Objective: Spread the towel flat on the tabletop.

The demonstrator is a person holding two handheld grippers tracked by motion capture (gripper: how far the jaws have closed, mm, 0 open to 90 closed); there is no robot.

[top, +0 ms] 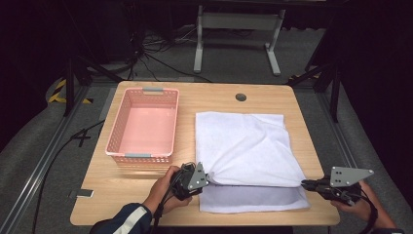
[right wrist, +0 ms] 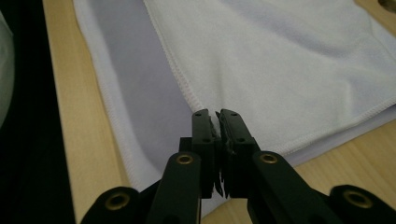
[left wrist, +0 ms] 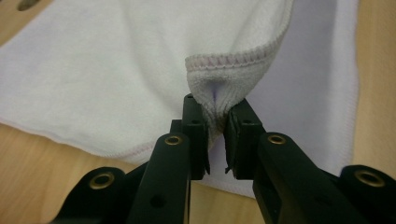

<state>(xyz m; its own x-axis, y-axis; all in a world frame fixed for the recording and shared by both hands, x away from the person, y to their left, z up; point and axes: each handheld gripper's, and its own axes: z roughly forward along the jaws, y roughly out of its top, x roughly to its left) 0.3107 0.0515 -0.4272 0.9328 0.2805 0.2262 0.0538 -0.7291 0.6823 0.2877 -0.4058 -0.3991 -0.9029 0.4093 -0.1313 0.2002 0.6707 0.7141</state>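
Observation:
A white towel (top: 243, 141) lies doubled on the wooden table (top: 141, 195), its lower layer (top: 253, 199) showing along the near edge. My left gripper (top: 209, 176) is shut on the near left corner of the upper layer; in the left gripper view the stitched corner (left wrist: 219, 74) bunches up between the jaws of that gripper (left wrist: 215, 106). My right gripper (top: 303, 184) is shut on the near right corner of the same layer. In the right gripper view its jaws (right wrist: 215, 115) pinch the thin hem of the towel (right wrist: 280, 60), raised slightly off the lower layer.
A pink mesh basket (top: 114, 131) stands empty on the table's left half, beside the towel. A round cable hole (top: 240, 97) sits near the far edge. The table's near edge runs close under both hands. Cables and a desk frame (top: 198, 44) lie on the floor beyond.

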